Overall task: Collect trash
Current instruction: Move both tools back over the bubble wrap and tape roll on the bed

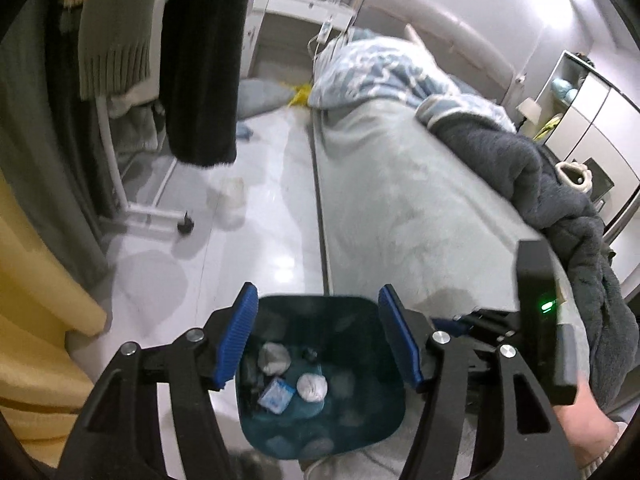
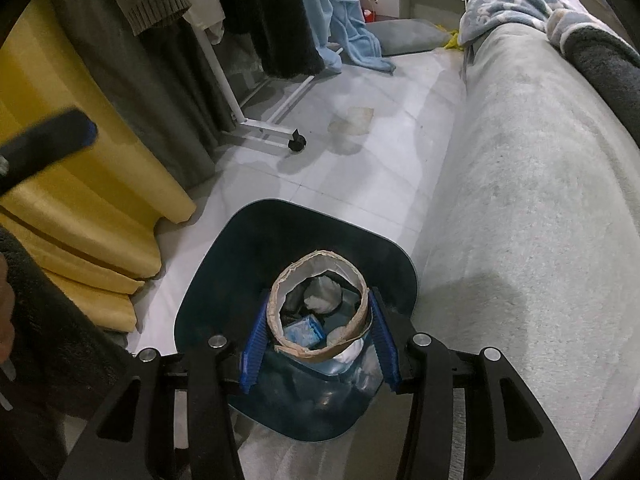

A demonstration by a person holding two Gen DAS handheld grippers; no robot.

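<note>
Now your right gripper [image 2: 318, 334] grips a cardboard ring [image 2: 320, 350] above the bin [image 2: 224, 264]; your left gripper [image 1: 318, 334] hangs open above it.

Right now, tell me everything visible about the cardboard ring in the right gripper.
The cardboard ring is a short, wide tube of brown card, like an empty tape core, with a pale inner face and a frayed, peeling top edge. The right gripper is shut on it, one blue pad against each side. It is tilted, its opening facing the camera, and held above the open dark blue bin. Crumpled tissue and a blue packet in the bin show through its hole.
</note>
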